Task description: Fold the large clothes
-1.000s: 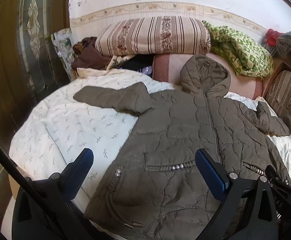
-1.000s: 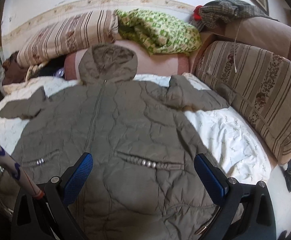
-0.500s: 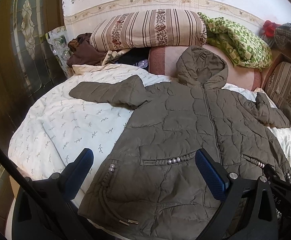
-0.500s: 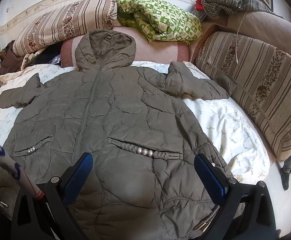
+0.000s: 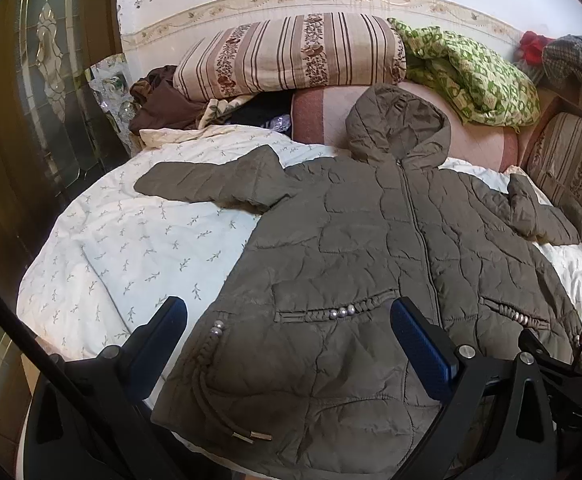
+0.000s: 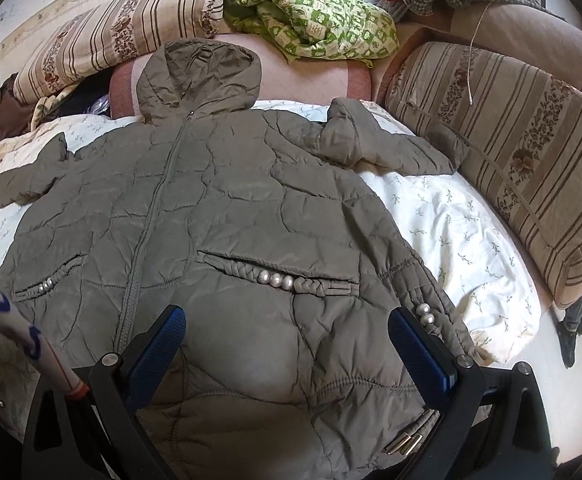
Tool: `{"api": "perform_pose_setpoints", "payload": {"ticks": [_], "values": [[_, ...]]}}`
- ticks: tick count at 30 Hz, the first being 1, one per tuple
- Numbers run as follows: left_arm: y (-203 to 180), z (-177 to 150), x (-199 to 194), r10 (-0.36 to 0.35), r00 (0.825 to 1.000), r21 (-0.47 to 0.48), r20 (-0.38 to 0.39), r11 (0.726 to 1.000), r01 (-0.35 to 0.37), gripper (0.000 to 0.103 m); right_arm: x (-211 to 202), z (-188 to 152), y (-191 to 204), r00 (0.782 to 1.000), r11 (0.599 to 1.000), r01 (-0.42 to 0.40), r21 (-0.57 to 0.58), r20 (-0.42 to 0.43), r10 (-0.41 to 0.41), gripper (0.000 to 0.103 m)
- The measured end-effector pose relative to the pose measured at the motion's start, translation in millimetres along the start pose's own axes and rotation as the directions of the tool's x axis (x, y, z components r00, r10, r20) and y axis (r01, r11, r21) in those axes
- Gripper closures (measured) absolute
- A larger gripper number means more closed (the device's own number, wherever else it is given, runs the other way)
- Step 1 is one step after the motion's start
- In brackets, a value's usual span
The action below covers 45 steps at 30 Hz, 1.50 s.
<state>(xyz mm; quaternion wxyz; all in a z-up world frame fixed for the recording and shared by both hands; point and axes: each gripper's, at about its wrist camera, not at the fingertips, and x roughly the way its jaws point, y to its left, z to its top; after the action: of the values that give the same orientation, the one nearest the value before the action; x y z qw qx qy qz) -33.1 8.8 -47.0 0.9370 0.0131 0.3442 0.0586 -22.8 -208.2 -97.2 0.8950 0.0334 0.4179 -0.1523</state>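
Both grippers have drawn back and lifted a little over the last second, so more of the coat point(image 5: 371, 264) shows under them than before. It lies face up and zipped on the quilt point(image 5: 131, 248), hood point(image 5: 399, 128) resting against the pink bolster point(image 5: 331, 108), hem at the near edge. One sleeve point(image 5: 211, 184) runs out flat across the quilt; the other sleeve point(image 6: 383, 140) is bunched and kinked, its cuff just beside the striped cushion point(image 6: 511, 152). The left gripper point(image 5: 289, 326) hangs above the near hem by the beaded pocket point(image 5: 343, 312), jaws wide apart and holding nothing. The right gripper point(image 6: 287, 334) hovers over the other half of the hem, also spread and empty. No fold looks begun. From where I stand the risks are plain: the padding is thick and slippery, so a shallow pinch may catch only the top layer and peel the front off the back. The kinked sleeve could get trapped inside a fold. The hem sits so near the edge that a tug toward the grippers might slide the coat off.
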Motion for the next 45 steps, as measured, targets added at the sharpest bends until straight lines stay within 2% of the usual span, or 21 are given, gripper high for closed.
{"api": "perform_pose_setpoints", "payload": {"ticks": [14, 22, 27, 34, 38, 45], "values": [[-4, -5, 22, 0.023, 0.999, 0.014, -0.044, 1.000, -0.023, 0.002, 15, -2, 4, 0.999, 1.000, 0.005, -0.019, -0.037, -0.005, 0.000], [-10, -43, 68, 0.080, 0.986, 0.088, -0.149, 0.994, -0.067, 0.002, 19, -2, 6, 0.999, 1.000, 0.009, -0.025, -0.049, -0.010, 0.000], [-10, -75, 92, 0.086, 0.961, 0.130, -0.263, 0.990, -0.053, 0.002, 21, -3, 4, 0.998, 1.000, 0.011, -0.019, -0.058, -0.012, 0.000], [0, -81, 79, 0.041, 0.970, 0.109, -0.239, 0.994, -0.015, 0.002, 22, -5, 1, 0.998, 1.000, 0.015, -0.007, -0.067, -0.016, 0.000], [10, -72, 60, 0.035, 0.985, 0.081, -0.171, 0.996, -0.021, 0.002, 18, -6, -2, 0.998, 1.000, 0.022, -0.006, -0.057, -0.022, 0.000], [19, -53, 39, 0.033, 0.994, 0.065, -0.105, 0.998, -0.026, 0.002, 2, -3, -23, 0.998, 0.997, 0.054, 0.047, -0.028, -0.053, 0.000]]}}
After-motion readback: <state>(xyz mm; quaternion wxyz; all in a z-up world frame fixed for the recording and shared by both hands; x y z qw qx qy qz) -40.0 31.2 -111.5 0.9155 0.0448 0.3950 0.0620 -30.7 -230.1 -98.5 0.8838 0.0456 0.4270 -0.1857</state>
